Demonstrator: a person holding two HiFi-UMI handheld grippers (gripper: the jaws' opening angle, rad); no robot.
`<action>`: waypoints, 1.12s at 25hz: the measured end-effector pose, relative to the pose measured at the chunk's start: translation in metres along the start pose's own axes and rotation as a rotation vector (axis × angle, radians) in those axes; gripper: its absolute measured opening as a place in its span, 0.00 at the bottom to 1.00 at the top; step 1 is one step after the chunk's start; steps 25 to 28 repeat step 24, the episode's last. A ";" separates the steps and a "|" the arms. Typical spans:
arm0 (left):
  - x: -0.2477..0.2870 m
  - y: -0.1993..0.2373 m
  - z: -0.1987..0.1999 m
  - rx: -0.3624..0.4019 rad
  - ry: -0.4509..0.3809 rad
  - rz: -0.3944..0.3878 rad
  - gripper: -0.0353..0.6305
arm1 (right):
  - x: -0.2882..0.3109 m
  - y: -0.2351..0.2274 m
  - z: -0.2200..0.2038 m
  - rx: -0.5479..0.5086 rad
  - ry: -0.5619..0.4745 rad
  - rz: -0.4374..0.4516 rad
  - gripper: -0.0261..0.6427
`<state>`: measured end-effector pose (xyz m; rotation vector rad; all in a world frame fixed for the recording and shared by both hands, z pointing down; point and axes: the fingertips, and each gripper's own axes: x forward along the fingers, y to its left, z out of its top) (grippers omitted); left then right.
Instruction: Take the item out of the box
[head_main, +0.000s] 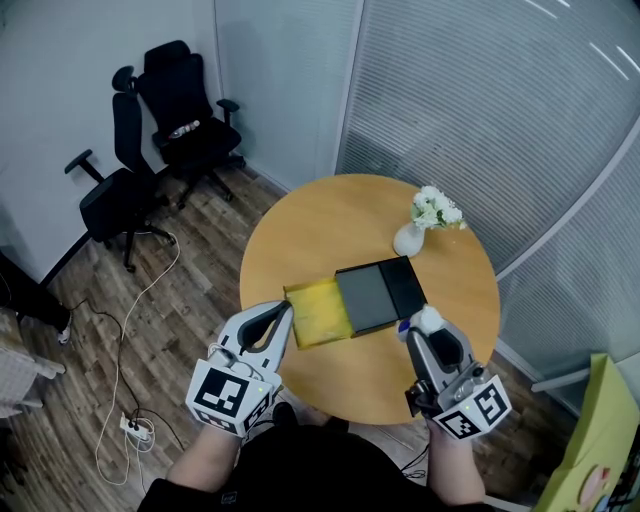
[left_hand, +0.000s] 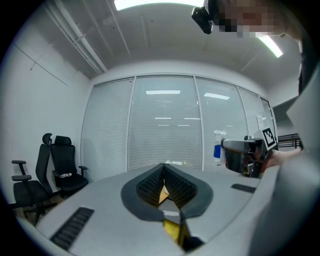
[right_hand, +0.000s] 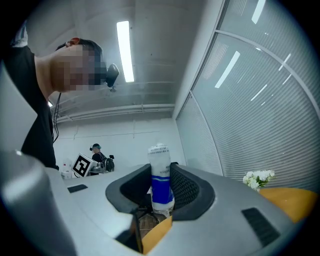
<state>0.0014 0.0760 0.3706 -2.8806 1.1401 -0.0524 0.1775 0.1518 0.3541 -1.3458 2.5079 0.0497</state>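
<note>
On the round wooden desk (head_main: 310, 225) lies a black box (head_main: 380, 290), its yellow tray (head_main: 322, 312) slid out (flower vase (head_main: 408, 240) beyond). The left tool (head_main: 284, 312) clamps the tray's edge. The right tool (head_main: 422, 325) grips a white-and-blue bottle (right_hand: 161, 175).

Box (head_main: 378, 292) on table (head_main: 330, 215), vase (head_main: 408, 240) behind it, bottle (head_main: 428, 320) off its near right corner

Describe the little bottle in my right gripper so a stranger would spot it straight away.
On the round wooden table, a black box lies near the person with its yellow inner tray slid out to the left. Just right of the box, the right gripper clamps the small bottle. It alone is white with a blue band; the white vase behind holds flowers.
</note>
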 end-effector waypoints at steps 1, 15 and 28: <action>0.001 0.001 -0.001 0.003 0.003 0.002 0.07 | 0.001 0.000 -0.001 -0.003 0.004 -0.003 0.23; -0.004 0.002 -0.001 0.005 0.005 -0.005 0.07 | 0.006 0.002 -0.013 0.003 0.034 -0.013 0.23; -0.007 0.003 -0.004 -0.009 0.017 -0.001 0.07 | 0.004 0.000 -0.016 0.013 0.048 -0.017 0.23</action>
